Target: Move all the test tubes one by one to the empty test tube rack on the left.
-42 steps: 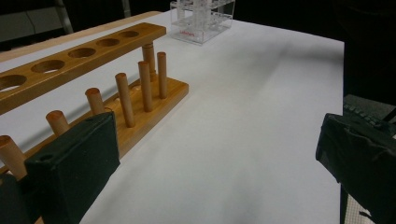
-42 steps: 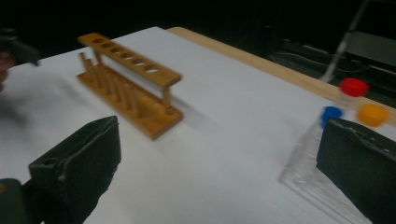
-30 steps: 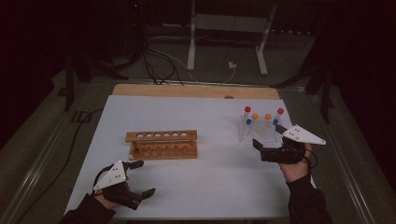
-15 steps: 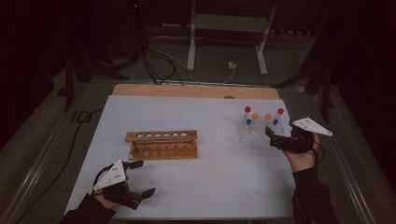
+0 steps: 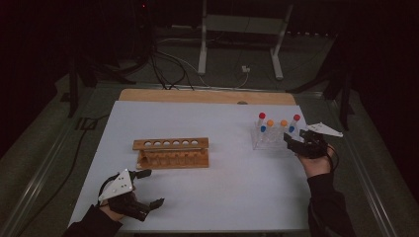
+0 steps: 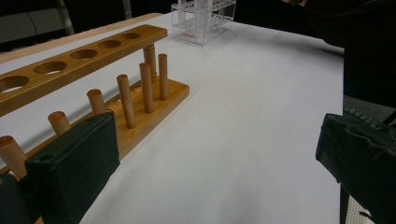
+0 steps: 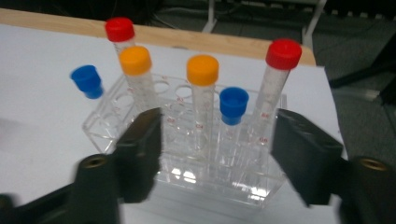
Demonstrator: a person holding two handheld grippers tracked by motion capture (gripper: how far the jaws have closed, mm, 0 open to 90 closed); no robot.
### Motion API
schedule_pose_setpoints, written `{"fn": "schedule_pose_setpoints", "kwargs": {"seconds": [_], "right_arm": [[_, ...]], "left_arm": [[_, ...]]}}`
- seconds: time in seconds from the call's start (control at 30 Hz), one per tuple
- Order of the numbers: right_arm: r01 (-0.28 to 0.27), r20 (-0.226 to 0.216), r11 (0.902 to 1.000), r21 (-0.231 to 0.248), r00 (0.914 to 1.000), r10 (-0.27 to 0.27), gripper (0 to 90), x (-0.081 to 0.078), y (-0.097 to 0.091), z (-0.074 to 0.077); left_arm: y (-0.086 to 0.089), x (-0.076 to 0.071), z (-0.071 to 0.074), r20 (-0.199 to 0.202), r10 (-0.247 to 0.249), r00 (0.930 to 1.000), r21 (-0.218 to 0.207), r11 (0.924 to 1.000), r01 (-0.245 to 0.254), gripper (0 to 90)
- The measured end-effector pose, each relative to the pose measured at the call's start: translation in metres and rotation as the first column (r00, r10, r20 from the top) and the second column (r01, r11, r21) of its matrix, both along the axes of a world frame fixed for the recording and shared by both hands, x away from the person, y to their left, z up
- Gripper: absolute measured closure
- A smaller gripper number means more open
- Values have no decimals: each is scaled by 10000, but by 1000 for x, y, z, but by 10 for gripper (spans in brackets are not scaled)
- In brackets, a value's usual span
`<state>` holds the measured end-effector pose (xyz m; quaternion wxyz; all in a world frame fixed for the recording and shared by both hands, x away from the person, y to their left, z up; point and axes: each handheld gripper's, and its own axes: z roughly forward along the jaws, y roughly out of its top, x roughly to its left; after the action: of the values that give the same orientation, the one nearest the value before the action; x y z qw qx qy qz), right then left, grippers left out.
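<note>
Clear plastic rack of capped test tubes stands at the right of the white worktop, holding two red-capped, two orange-capped and two blue-capped tubes, all six in place. Left of this rack, well apart, the wooden tube rack has every hole empty, so no transfer looks done yet. The right tool sits just beside the clear rack, its jaws having just been closing, half spread, gripping nothing; the nearer blue-capped tube lies ahead between them. Far left of the rack, the left tool rests low, spread wide and empty.
</note>
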<state>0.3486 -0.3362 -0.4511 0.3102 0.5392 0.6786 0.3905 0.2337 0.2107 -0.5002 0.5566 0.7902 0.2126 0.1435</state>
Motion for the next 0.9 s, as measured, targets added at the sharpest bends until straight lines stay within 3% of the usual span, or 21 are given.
{"fn": "schedule_pose_setpoints", "kwargs": {"seconds": [0.4,0.9], "right_arm": [[401,-782,9990,-204,9961,-416,576,17,0,-10],[778,-1060,9958,-478,9909,-825,746,29,3,-17]], "left_arm": [[0,0,0,-17,-23,10000,-6,10000,23,4],[0,0,0,-32,-48,10000,15,10000,48,4]]}}
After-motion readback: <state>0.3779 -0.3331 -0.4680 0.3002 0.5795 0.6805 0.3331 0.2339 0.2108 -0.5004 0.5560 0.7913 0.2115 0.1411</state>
